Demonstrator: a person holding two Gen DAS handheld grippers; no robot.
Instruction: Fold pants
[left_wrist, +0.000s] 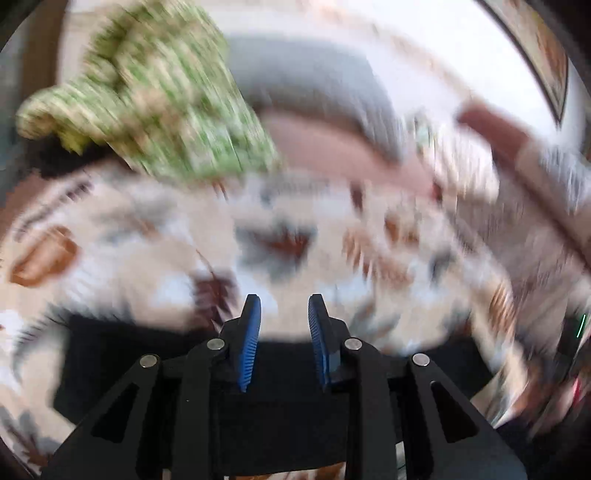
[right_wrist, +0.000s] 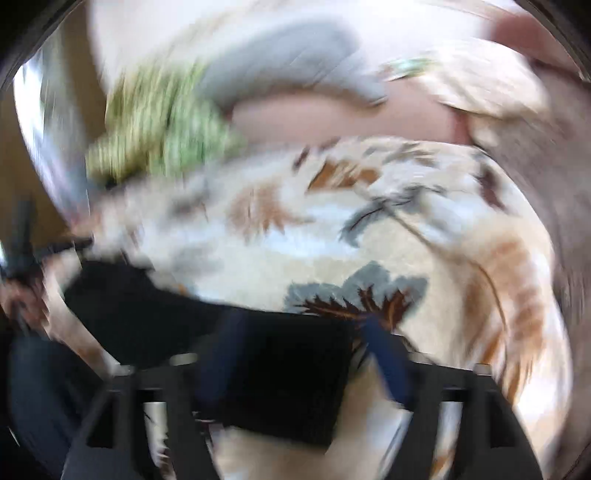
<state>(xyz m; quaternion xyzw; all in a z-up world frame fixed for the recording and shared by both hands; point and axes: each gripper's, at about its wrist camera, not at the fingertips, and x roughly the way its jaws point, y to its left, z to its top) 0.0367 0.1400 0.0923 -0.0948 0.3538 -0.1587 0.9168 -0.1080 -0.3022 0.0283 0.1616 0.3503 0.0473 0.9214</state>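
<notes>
Both views are blurred by motion. The black pants (left_wrist: 280, 398) lie folded flat on a leaf-patterned bedspread (left_wrist: 155, 236), right under my left gripper (left_wrist: 284, 306), which is open and empty with blue pads (left_wrist: 251, 347) apart. In the right wrist view the black pants (right_wrist: 280, 376) lie under and between the fingers of my right gripper (right_wrist: 306, 332), which is open with its blue pads (right_wrist: 388, 354) wide apart; part of the pants stretches left (right_wrist: 122, 306). The left gripper and the hand that holds it show at the left edge (right_wrist: 22, 251).
A green patterned cloth (left_wrist: 159, 103) lies bunched at the far side of the bed, also in the right wrist view (right_wrist: 159, 125). Beside it are a grey pillow (left_wrist: 317, 92) and a pink one (left_wrist: 332, 147). The bedspread (right_wrist: 369, 229) covers the middle.
</notes>
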